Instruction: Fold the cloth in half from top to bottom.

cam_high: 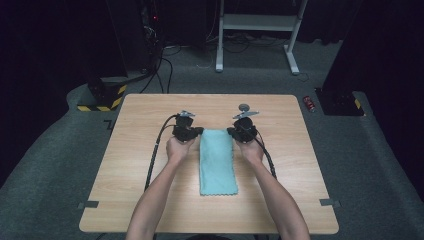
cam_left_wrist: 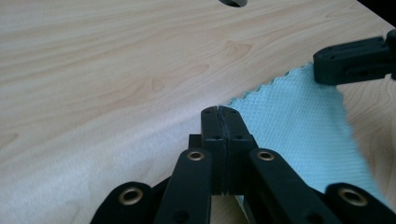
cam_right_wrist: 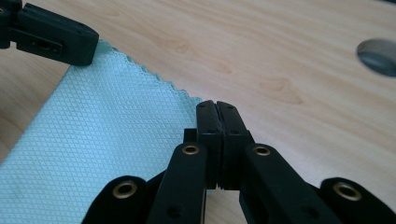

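A light blue cloth (cam_high: 218, 162) lies folded into a long strip down the middle of the wooden table (cam_high: 135, 165). My left gripper (cam_high: 199, 132) is at its far left corner and my right gripper (cam_high: 233, 131) at its far right corner. In the left gripper view the jaws (cam_left_wrist: 219, 109) are pressed together with the cloth (cam_left_wrist: 299, 116) corner pinched at their tips. In the right gripper view the jaws (cam_right_wrist: 217, 103) are likewise shut on the cloth (cam_right_wrist: 102, 135) edge. The far edge runs stretched between the two grippers and casts a shadow on the table.
A round grey grommet (cam_high: 244, 106) sits in the table just beyond the right gripper. Bare wood surrounds the cloth on both sides. On the floor behind are a white desk frame (cam_high: 257, 22), black stands, cables and a red can (cam_high: 310, 103).
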Demonstrator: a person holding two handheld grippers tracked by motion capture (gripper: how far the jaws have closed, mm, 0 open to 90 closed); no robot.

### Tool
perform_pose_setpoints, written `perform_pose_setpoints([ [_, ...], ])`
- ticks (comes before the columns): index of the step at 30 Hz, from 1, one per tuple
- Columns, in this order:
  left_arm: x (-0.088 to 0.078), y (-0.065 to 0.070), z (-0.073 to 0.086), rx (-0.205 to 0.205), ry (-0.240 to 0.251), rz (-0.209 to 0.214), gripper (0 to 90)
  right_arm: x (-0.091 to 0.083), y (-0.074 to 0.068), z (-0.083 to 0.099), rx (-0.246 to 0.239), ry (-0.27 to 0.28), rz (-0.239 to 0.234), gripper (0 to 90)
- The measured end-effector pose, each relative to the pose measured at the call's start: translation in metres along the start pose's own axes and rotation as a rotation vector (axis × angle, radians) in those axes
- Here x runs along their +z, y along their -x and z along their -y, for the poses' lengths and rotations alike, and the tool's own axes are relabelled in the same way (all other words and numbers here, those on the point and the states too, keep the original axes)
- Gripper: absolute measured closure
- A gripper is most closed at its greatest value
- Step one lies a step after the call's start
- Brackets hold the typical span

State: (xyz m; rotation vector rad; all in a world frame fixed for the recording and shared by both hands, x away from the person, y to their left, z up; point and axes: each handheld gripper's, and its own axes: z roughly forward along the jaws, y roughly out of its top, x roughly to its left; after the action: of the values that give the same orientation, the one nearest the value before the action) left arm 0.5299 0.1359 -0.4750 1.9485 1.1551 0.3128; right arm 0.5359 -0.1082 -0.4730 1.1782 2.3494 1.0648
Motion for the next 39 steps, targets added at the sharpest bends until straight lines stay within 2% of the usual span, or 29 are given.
perform_pose_setpoints([
  [4,-0.003,-0.001,-0.011,-0.007,0.015,-0.001,89.7,-0.006,0.003,-0.011,0.001,0.016,0.008,89.5],
  [9,-0.006,0.001,-0.018,0.010,0.029,0.002,89.7,-0.011,0.004,-0.016,0.011,0.038,0.004,89.5],
  [11,-0.007,0.003,-0.016,0.004,0.044,0.010,89.7,-0.013,0.006,-0.016,0.025,0.053,-0.006,89.5],
  [14,-0.010,0.007,-0.012,0.012,0.044,0.017,89.7,-0.015,0.002,-0.015,-0.004,0.043,-0.001,89.5],
  [18,-0.015,0.006,-0.008,0.010,0.051,0.034,89.7,-0.020,-0.002,-0.012,-0.011,0.060,-0.019,89.5],
  [22,-0.022,0.009,-0.004,0.032,0.046,0.052,89.7,-0.024,-0.004,-0.007,-0.025,0.066,-0.034,89.5],
  [27,-0.030,0.012,0.000,0.047,0.048,0.068,89.6,-0.028,-0.001,0.000,-0.004,0.083,-0.067,89.5],
  [33,-0.035,0.017,0.003,0.072,0.051,0.071,89.7,-0.033,-0.002,0.005,-0.009,0.084,-0.079,89.5],
  [39,-0.038,0.019,0.006,0.075,0.051,0.070,89.6,-0.037,-0.004,0.007,-0.029,0.091,-0.087,89.5],
])
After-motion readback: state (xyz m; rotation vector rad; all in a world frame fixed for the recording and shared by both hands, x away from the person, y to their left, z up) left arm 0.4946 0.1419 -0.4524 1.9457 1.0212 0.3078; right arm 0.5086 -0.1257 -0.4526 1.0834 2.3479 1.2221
